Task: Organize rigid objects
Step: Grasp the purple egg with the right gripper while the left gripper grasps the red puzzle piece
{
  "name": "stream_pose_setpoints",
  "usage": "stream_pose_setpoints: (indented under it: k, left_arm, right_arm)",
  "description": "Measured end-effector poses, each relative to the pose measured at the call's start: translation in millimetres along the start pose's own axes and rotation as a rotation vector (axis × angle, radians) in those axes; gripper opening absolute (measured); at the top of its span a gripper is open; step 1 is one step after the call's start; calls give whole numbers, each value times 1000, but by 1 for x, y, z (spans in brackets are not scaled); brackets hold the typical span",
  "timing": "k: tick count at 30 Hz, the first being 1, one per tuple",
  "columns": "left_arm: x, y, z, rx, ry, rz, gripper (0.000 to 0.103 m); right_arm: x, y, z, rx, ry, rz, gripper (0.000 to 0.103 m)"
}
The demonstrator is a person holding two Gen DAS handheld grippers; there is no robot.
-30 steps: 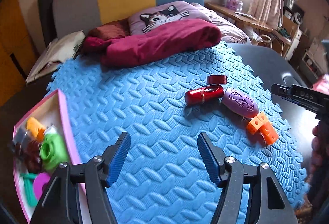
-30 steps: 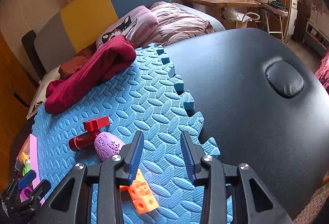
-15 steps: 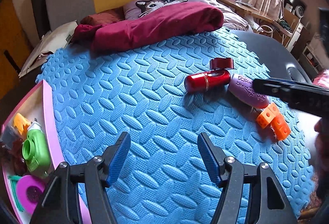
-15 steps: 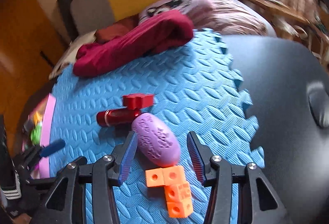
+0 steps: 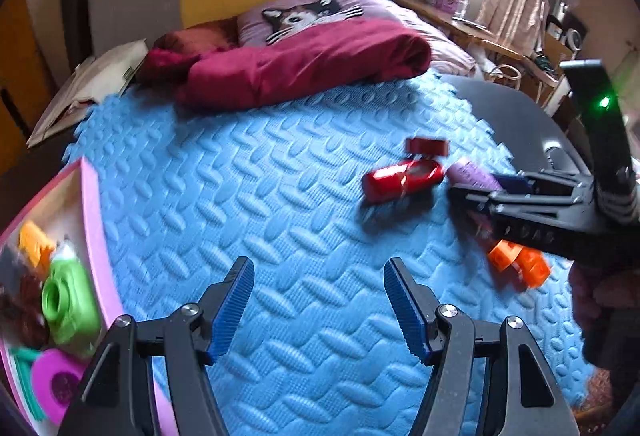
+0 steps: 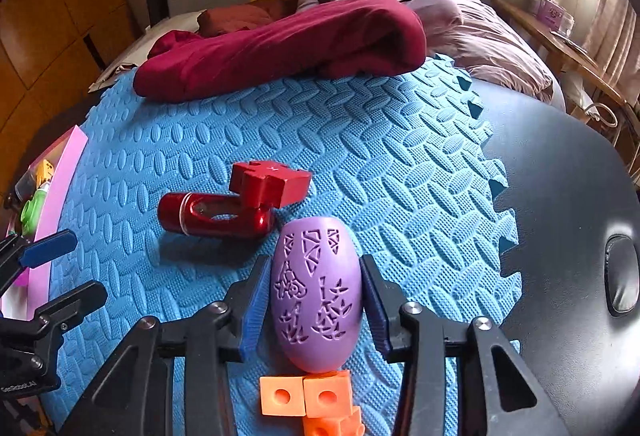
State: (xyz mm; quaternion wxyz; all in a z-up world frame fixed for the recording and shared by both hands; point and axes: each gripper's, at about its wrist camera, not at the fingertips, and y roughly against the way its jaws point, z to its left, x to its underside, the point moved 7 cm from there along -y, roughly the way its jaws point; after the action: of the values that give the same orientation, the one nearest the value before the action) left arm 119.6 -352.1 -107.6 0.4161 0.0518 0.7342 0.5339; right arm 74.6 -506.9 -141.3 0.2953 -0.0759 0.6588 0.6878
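A purple patterned egg-shaped object (image 6: 316, 292) lies on the blue foam mat (image 6: 360, 140). My right gripper (image 6: 314, 294) straddles it, one pad on each side, close to its flanks; whether they touch is unclear. A red metal cylinder (image 6: 212, 214) and a red block (image 6: 270, 182) lie just beyond it. Orange cubes (image 6: 308, 400) lie under the gripper. In the left wrist view my left gripper (image 5: 318, 306) is open and empty over bare mat (image 5: 240, 176), with the red cylinder (image 5: 402, 180), orange cubes (image 5: 518, 262) and the right gripper (image 5: 472, 196) at right.
A pink tray (image 5: 90, 204) with a green toy (image 5: 66, 302) and several other small items sits at the mat's left edge. A maroon blanket (image 5: 300, 64) lies along the far edge. A black padded surface (image 6: 568, 204) lies right of the mat.
My right gripper has moved forward and down until the purple egg sits between its pads. My left gripper has drifted slightly and stays open.
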Motion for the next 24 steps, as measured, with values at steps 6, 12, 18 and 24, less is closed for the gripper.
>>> stream_pose_setpoints:
  k: [6,12,18,24]
  left_arm:
    - [-40,-5,-23,105,6,-4,68]
    - [-77,-19,-47,156,-18,8,65]
    - [-95,-48,-65,190,-44,87,59]
    - [-99,-74,-77,246,-62,197,57]
  right_arm:
    - [3,4,-26,73,-86,10,44]
    - [4,3,-30,69,-96,21,44]
    - [3,1,-32,63,-109,27,44]
    - [3,1,-36,66,-127,31,44]
